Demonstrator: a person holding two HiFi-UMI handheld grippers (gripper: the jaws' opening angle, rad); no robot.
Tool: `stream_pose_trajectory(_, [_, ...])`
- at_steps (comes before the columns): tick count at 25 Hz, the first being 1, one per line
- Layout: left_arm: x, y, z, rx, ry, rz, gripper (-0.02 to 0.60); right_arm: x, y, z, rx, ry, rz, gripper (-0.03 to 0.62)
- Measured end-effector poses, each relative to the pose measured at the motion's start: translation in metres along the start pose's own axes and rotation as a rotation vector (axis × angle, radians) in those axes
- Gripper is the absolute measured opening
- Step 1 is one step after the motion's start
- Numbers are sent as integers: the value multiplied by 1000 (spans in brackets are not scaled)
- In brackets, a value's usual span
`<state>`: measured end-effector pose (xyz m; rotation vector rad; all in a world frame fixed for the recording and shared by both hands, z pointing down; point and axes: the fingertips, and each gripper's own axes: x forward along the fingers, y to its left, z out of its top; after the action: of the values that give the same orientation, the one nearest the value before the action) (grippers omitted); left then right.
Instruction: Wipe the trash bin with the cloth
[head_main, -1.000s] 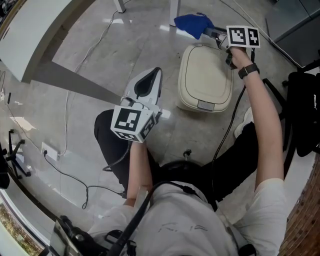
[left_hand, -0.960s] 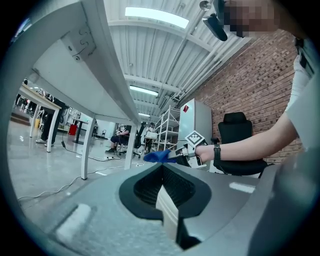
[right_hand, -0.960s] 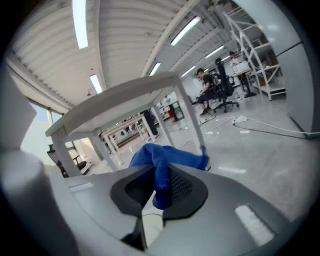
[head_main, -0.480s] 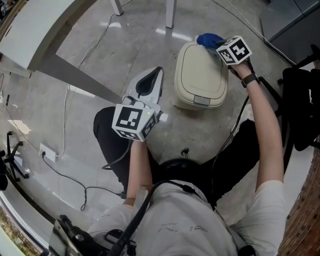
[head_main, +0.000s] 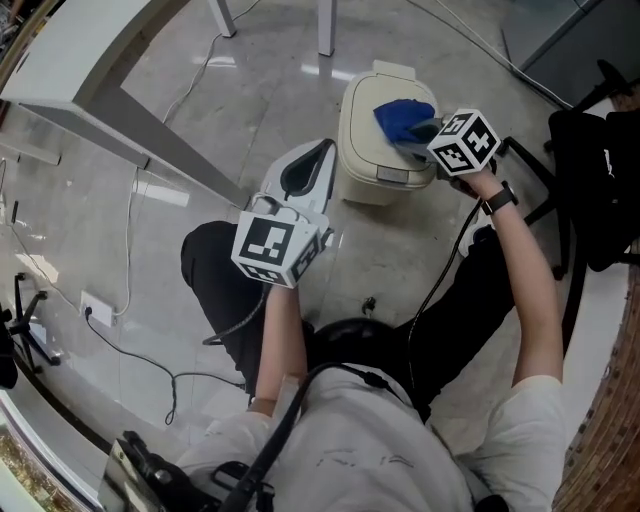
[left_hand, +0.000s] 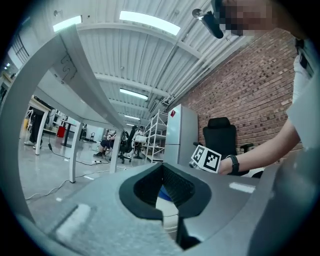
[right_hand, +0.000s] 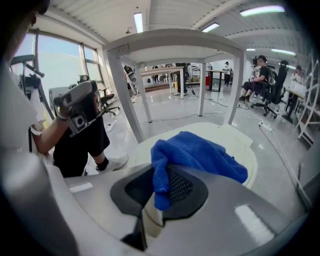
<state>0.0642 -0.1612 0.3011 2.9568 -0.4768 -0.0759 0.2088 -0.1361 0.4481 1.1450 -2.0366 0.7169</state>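
Trash bin (head_main: 372, 140), cream, sits on the grey floor (head_main: 250, 90) at upper centre of the head view. Lid is shut, so contents cannot be seen. Its long axis runs roughly top to bottom of the frame, with a grey strip on the end nearer the person. 1 blue cloth (head_main: 404, 118) lies bunched on the right part of the lid, touching it. Right gripper (head_main: 415, 143) is clamped on the cloth. In the right gripper view a blue fold hangs down between the jaws, and the rest spreads forward over the cream lid. Right arm reaches straight up from the lower right of the frame, with a dark wristband (head_main: 497, 197) just below the marker cube (head_main: 464, 141). The gripper comes at the bin from its right side, jaws pointing toward upper left. Left gripper (head_main: 322, 150) is held in the air over the floor at mid frame, just left of the bin and not touching it. Its tips point toward upper right. Its jaws are closed with nothing gripped, and in the left gripper view the bin and a bit of blue show through the opening behind the tips. Left forearm rises from lower centre, elbow bent. A white table (head_main: 60, 60) fills the upper left, cables (head_main: 130, 250) trail below it, and a black chair (head_main: 590, 180) stands at the right edge.
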Motion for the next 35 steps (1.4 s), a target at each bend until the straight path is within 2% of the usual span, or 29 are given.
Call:
stream_pose_trajectory(4, [-17,-23,-1,0,8,-30,-3,-2,46,-27,133,-64,77,38])
stream_pose_trajectory(6, [-31,-40,7,13,0,-49,-3,-13,69,-31,144,-104,62,38])
stream_pose_trajectory(8, [-41,-56,18,35,-7,-76,-3,-36,90,-15,130,-222,8,38])
stream_pose_trajectory(11, [-66,-80,40,30,-37,-91,-3,-86,139,20,123,-488,-71,38])
stream_pose_trajectory(14, [-100,-105,61,62,-104,-96,-3,-140,189,43,174,-749,-200,38])
stream_pose_trajectory(16, [-124,-119,68,82,-126,-82,-3,-164,223,37,222,-863,-324,38])
stream_pose_trajectory(19, [-153,-132,73,96,-132,-61,-3,-187,268,12,328,-970,-483,38])
stream_pose_trajectory(22, [-172,-142,72,114,-139,-66,-3,-202,299,-7,387,-1020,-588,38])
stream_pose_trajectory(27, [-197,-147,73,96,-117,-62,-3,-215,331,-10,342,-1010,-723,38])
stream_pose_trajectory(30, [-203,-143,73,99,-124,-45,-3,-207,340,-5,316,-987,-727,38])
stream_pose_trajectory(35, [-203,-152,63,113,-126,-93,-3,-193,343,-8,388,-1000,-704,38])
